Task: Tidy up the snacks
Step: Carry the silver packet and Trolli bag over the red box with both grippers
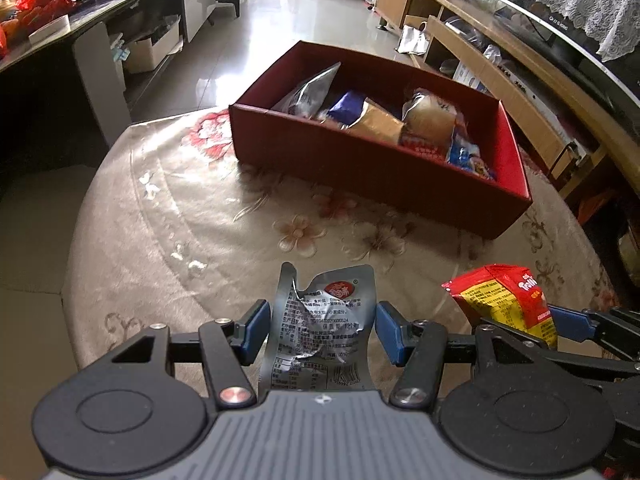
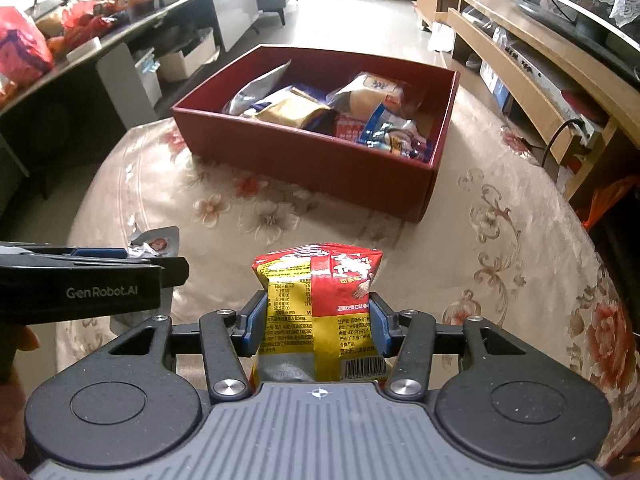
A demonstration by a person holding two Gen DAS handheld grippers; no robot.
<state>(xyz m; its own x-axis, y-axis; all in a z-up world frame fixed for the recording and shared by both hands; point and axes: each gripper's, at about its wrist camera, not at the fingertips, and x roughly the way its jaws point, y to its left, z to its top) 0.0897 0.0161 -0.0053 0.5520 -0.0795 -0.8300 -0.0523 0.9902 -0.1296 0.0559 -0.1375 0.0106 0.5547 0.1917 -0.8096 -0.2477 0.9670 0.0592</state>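
My left gripper [image 1: 322, 330] is shut on a crumpled silver snack pouch [image 1: 324, 316] with a red round logo, held above the floral tablecloth. My right gripper [image 2: 318, 320] is shut on a red and yellow snack bag [image 2: 320, 304], its blue pads [image 2: 256, 328] pressing both sides. From the left wrist view that bag [image 1: 508, 300] shows at the right with the right gripper's blue finger behind it. In the right wrist view the left gripper [image 2: 120, 260] reaches in from the left with the silver pouch [image 2: 158, 242]. Ahead stands an open dark red box [image 1: 376, 172] [image 2: 304, 156] holding several snack packets.
A round table with a beige floral cloth [image 2: 500, 240] carries the box. A dark desk [image 1: 100, 12] with red bags and boxes runs along the left. A wooden TV cabinet [image 1: 520, 80] lines the right. Pale tiled floor [image 1: 304, 16] lies beyond the box.
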